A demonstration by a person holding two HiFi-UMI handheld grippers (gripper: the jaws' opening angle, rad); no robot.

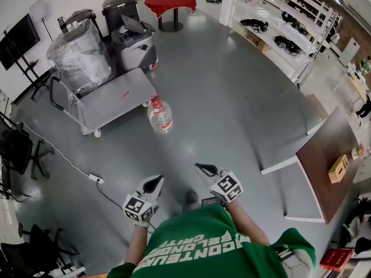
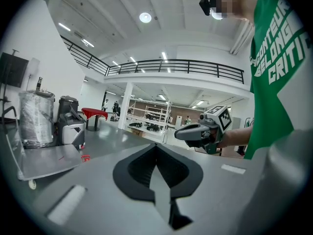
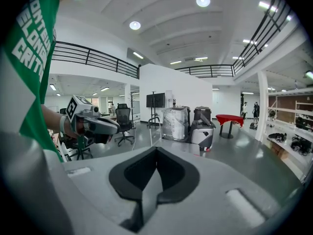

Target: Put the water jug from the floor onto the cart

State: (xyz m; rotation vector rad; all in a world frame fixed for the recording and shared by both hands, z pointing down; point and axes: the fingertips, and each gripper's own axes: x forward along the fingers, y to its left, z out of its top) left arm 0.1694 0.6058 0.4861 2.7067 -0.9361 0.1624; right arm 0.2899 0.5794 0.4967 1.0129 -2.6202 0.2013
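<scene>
Water jug point(image 1: 160, 116), clear with a red cap and a red label whose print is too small to read, stands upright on the grey floor point(image 1: 232, 109), just beside the near corner of the cart point(image 1: 110, 100). The cart's flat grey deck carries a film-wrapped drum point(image 1: 78, 54) at its handle end. White lettering on the person's green shirt point(image 1: 203, 242) reads in part "ELONG" and "CRITI". The left gripper point(image 1: 155, 181) and the right gripper point(image 1: 204, 168) are held side by side, well apart from the jug, each with its jaws closed together on nothing. A power strip point(image 1: 95, 179) and its cable lie on the floor to the left. Farther off stand a red-clothed table point(image 1: 170, 3), white shelving point(image 1: 278, 28) and a brown worktop point(image 1: 322, 155) bearing a small crate point(image 1: 338, 168).
</scene>
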